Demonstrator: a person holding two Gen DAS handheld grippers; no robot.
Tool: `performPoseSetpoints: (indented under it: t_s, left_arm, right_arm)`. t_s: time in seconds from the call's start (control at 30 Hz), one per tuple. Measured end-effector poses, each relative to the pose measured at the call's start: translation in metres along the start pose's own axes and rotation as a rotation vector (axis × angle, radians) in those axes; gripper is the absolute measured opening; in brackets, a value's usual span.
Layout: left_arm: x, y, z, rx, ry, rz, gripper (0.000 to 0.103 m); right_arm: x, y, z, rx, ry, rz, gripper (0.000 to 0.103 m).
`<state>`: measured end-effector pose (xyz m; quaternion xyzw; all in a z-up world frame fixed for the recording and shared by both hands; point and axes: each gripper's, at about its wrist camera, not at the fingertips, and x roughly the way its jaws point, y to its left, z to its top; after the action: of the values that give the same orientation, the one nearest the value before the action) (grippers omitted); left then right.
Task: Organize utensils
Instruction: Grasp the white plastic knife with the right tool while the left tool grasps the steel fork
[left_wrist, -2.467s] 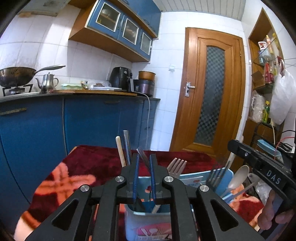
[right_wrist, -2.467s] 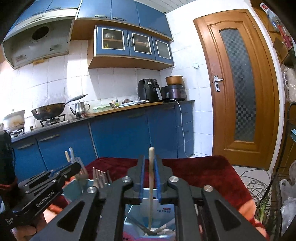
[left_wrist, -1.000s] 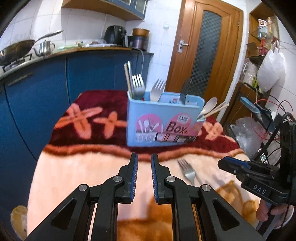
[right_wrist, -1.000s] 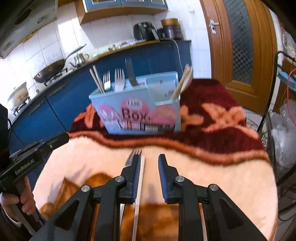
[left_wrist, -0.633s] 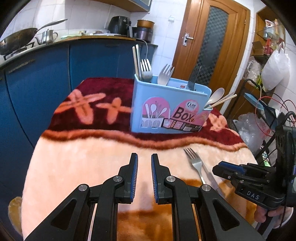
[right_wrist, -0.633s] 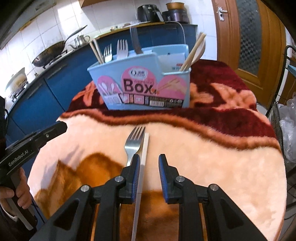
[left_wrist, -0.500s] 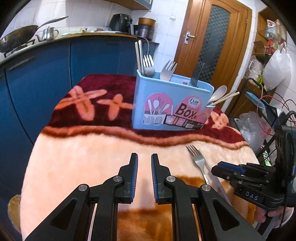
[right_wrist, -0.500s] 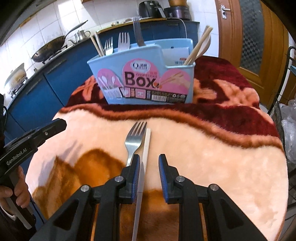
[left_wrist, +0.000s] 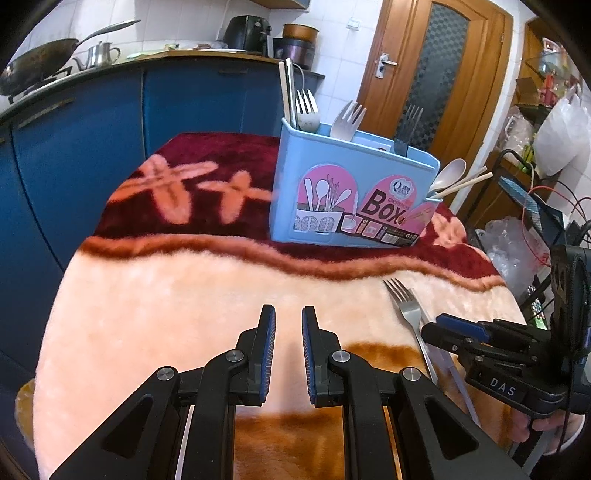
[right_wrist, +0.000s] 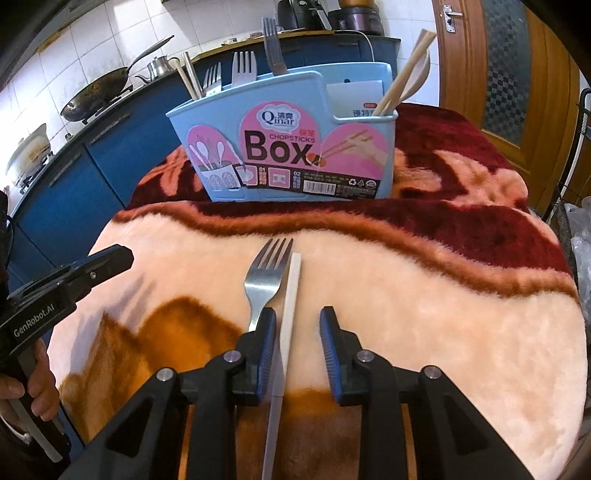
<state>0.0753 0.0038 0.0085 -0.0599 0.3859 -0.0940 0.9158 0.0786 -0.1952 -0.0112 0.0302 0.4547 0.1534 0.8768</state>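
Note:
A light blue utensil box (right_wrist: 288, 147) stands upright on the dark red part of the blanket, with forks, chopsticks and a spoon sticking out of it. In front of it a metal fork (right_wrist: 266, 284) and a white chopstick (right_wrist: 291, 288) lie side by side on the pale pile. My right gripper (right_wrist: 297, 317) hovers low over them, open, its jaws straddling the chopstick without pressing it, the left finger over the fork's handle. My left gripper (left_wrist: 288, 314) is open a narrow gap over bare blanket, with nothing between its pads, to the left of the fork (left_wrist: 406, 306).
The round table's blanket (left_wrist: 166, 295) drops off at the left and near edges. Blue cabinets (left_wrist: 92, 129) with a wok (left_wrist: 33, 66) and kettle stand behind. A wooden door (left_wrist: 436, 74) is at the back right, and a wire rack with cables and bags (left_wrist: 535, 206) at the right.
Both grippers came away from the top of the box and sank toward the blanket. The right one now sits lower over the fork and white chopstick, its jaws slightly wider.

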Motion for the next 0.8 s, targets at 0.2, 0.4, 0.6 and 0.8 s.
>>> performPoseSetpoints:
  t_s: [0.2, 0.4, 0.6, 0.8]
  left_arm:
    - [0.002, -0.008, 0.0, 0.012, 0.008, -0.001, 0.014]
    - [0.002, -0.022, 0.002, 0.034, 0.012, -0.015, 0.014]
    - [0.011, -0.038, 0.003, 0.041, 0.049, -0.08, 0.014]
    - [0.023, -0.056, 0.003, 0.036, 0.093, -0.145, 0.014]
  right_arm:
    - [-0.003, -0.008, -0.002, 0.016, -0.015, -0.001, 0.009]
    - [-0.017, -0.024, -0.004, 0.055, -0.063, -0.005, 0.008]
    - [-0.03, -0.045, -0.008, 0.103, -0.096, -0.006, 0.008]
    - [-0.037, -0.06, -0.013, 0.133, -0.118, -0.003, 0.008]
